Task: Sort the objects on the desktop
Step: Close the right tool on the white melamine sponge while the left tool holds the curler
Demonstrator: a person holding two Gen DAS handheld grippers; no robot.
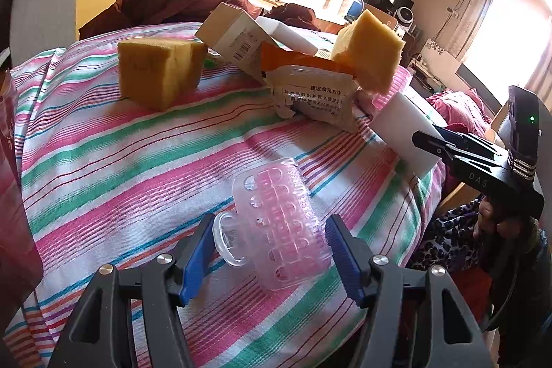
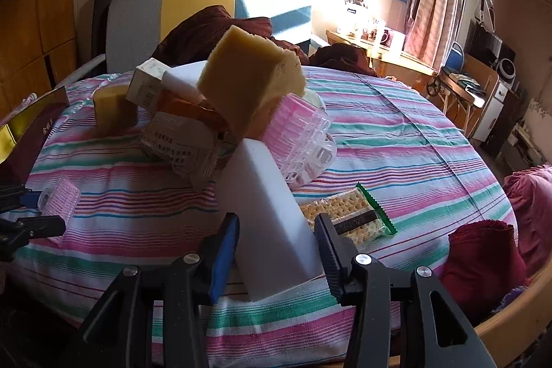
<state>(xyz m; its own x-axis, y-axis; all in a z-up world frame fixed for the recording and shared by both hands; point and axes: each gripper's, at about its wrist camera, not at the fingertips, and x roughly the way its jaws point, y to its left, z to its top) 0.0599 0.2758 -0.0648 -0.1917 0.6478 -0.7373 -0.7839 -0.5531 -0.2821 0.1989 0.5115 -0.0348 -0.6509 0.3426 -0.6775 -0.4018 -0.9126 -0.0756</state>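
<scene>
Left hand-held gripper [image 1: 269, 256] spread around pink roller [image 1: 279, 223]; right hand-held gripper [image 2: 277, 250] brackets white block [image 2: 272, 226], contact unclear.

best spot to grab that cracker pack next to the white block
Take the cracker pack across its two long edges near the middle, coming from above. It lies flat on the striped cloth, so there is no raised end to pinch, and the white block crowds its left side.
</scene>
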